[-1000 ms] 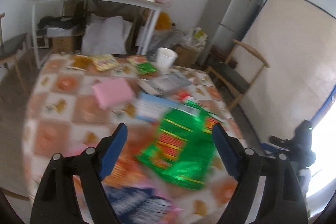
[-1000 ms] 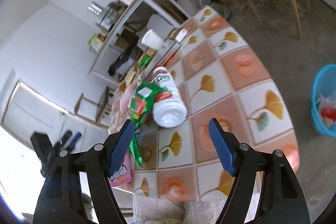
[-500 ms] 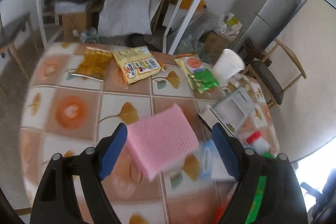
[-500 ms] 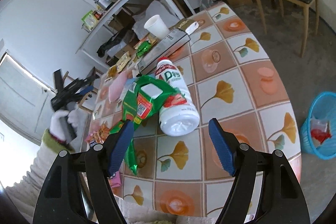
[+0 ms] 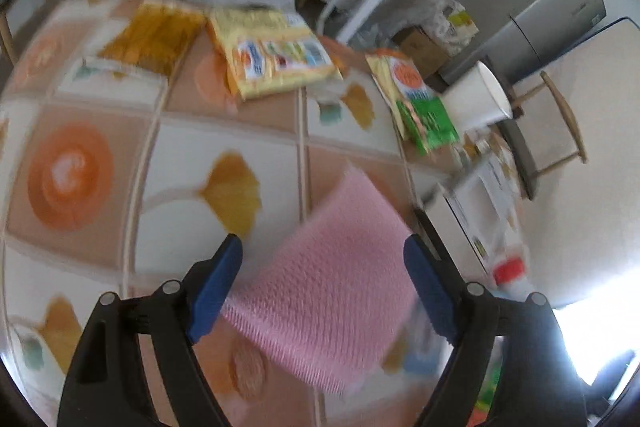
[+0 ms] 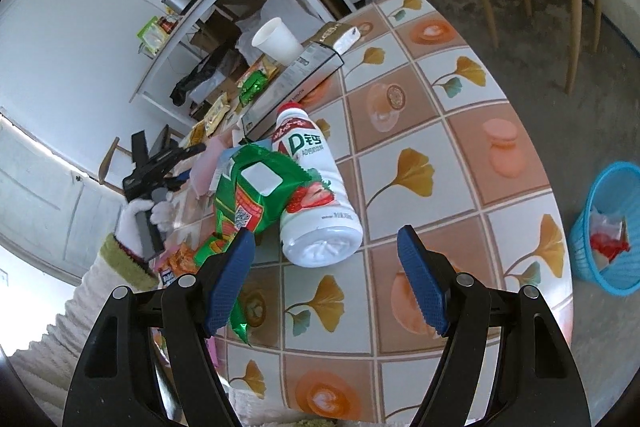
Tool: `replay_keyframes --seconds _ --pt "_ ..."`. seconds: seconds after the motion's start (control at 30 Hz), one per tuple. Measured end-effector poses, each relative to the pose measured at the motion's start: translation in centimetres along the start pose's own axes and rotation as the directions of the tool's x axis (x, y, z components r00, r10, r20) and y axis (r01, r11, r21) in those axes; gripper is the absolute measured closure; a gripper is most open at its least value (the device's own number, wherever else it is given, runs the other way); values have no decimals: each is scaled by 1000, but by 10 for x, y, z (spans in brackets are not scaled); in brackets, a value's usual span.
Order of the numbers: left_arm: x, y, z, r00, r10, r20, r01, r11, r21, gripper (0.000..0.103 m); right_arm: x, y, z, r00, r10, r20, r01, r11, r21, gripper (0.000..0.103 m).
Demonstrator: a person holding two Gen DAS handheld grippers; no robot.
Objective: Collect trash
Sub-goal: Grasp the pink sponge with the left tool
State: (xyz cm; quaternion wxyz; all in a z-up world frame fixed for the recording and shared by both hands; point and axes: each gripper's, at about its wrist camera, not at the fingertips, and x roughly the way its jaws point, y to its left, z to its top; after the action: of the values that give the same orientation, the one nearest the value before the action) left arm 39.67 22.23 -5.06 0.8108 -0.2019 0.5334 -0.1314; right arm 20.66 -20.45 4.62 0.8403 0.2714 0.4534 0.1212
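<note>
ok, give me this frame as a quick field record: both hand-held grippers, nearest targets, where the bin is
left hand-held gripper: open, over the pink textured pad, not gripping it
right hand-held gripper: open, empty, aimed at the base of the white bottle
bottle: lying on its side, red cap away from the camera
green wrapper: crumpled, resting against the bottle
paper cup: upright, far side of the table
bin: blue basket on the floor beside the table, some trash already inside

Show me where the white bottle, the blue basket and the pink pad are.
white bottle (image 6: 320, 195), right wrist view, its label side.
blue basket (image 6: 624, 267), right wrist view, its outer wall.
pink pad (image 5: 332, 279), left wrist view, its top face.
</note>
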Motion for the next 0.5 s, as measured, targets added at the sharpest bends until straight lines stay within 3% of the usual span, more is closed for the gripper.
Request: replay_keyframes --seconds 0.17,0.3,0.4,0.5 --pt "-17 -12 -20 1000 2 -16 -1 997 73 22 9 -1 2 1000 22 -18 -22 1000 9 32" --pt "-18 -33 -26 995 97 22 -100 972 213 17 15 4 1 999 34 -32 -34 999 4 32" --pt "-9 -37 -24 990 141 20 -142 966 216 16 13 6 1 999 33 -29 -33 999 -4 32" --pt "-3 -41 -20 992 129 14 -129 970 207 15 7 4 2 1000 21 -17 -21 1000 -5 32"
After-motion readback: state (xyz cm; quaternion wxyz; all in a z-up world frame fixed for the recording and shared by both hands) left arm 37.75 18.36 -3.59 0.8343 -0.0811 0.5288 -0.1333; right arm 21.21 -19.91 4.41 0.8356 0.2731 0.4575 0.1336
